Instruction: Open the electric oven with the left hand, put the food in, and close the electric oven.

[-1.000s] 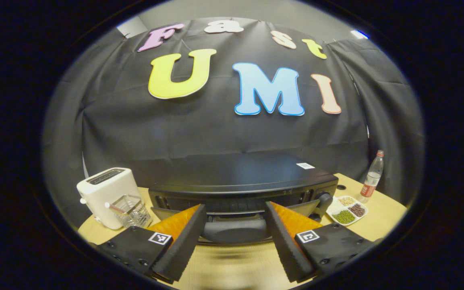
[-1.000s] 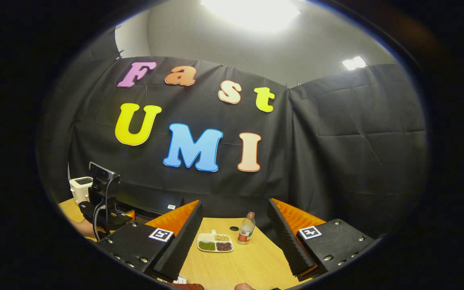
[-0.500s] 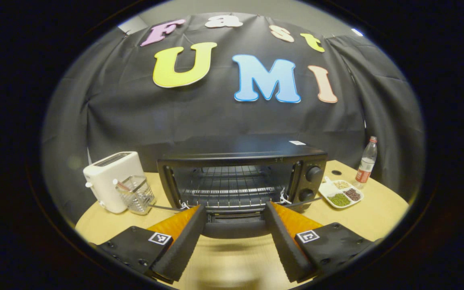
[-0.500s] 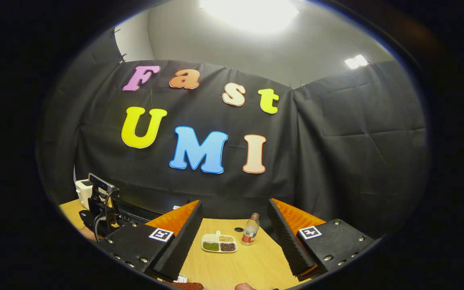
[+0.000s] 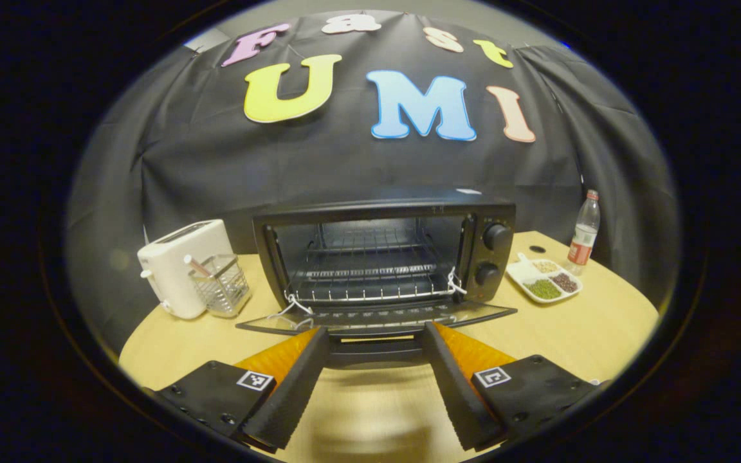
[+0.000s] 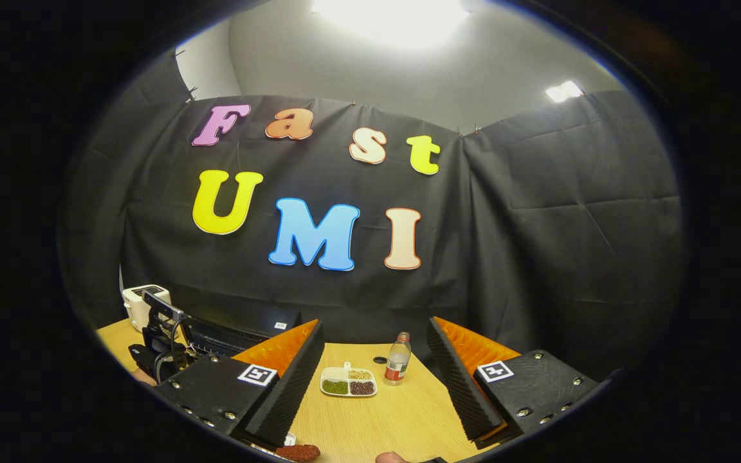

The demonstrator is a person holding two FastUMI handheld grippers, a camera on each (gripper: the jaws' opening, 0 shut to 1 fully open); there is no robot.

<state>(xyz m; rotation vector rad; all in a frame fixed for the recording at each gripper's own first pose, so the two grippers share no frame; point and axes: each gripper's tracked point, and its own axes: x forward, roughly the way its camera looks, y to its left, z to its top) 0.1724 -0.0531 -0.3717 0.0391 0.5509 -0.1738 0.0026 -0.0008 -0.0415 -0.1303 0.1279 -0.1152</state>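
1. The left gripper [image 5: 375, 360], at bottom centre, has its fingers spread wide around the black handle [image 5: 375, 350] of the glass oven door [image 5: 377, 316]; contact unclear.
2. The black electric oven [image 5: 383, 254] sits mid-frame, door lying flat.
3. The right gripper [image 6: 374, 386] is spread, empty, above the reddish-brown food [image 6: 298, 452] at bottom edge.

Black cloth wall [image 6: 538, 244], grey wall, bright ceiling light [image 6: 390, 13], wooden table [image 5: 576, 328].

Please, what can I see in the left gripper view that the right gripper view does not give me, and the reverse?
Left gripper view: the oven from the front, its door folded down, the wire rack, two knobs, and a clear basket.

Right gripper view: the ceiling light and a reddish-brown piece, perhaps the food, at the bottom edge.

Both: the white toaster, the bottle, the divided dish and the table.
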